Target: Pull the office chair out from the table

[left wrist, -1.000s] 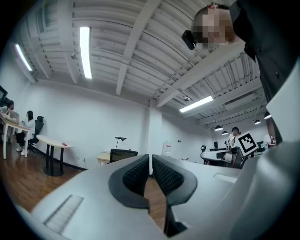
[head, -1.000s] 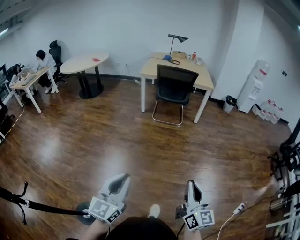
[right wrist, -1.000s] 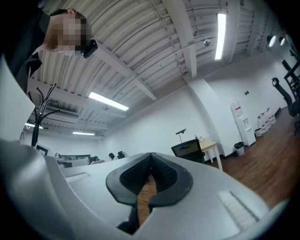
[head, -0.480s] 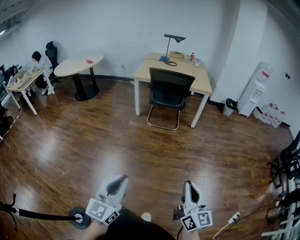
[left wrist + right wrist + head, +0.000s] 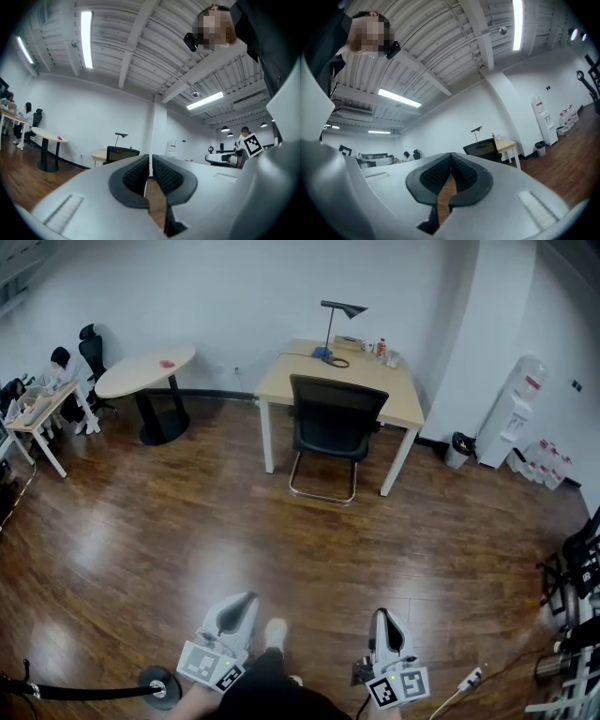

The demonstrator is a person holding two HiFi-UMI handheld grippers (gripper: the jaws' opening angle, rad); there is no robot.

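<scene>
Wood flooring (image 5: 187, 540) is spreading across the whole room, and at its far side a pale rectangular counter (image 5: 398, 395) is standing by the white wall. The black office chair (image 5: 335, 420) is sitting pushed in at the counter's near edge, its back facing the person, well apart from both tools. A round counter (image 5: 141, 374) is standing at the far left and a white water dispenser (image 5: 511, 409) at the far right. At the near edge the left tool (image 5: 246, 598) and the right tool (image 5: 382, 615) are pointing level toward the chair, side by side. The left one's jaws are pressing almost together with only a sliver between them, the right one's are pressing fully together, and neither is pinching anything. A black lamp (image 5: 339, 315) is standing on the counter's far side.
</scene>
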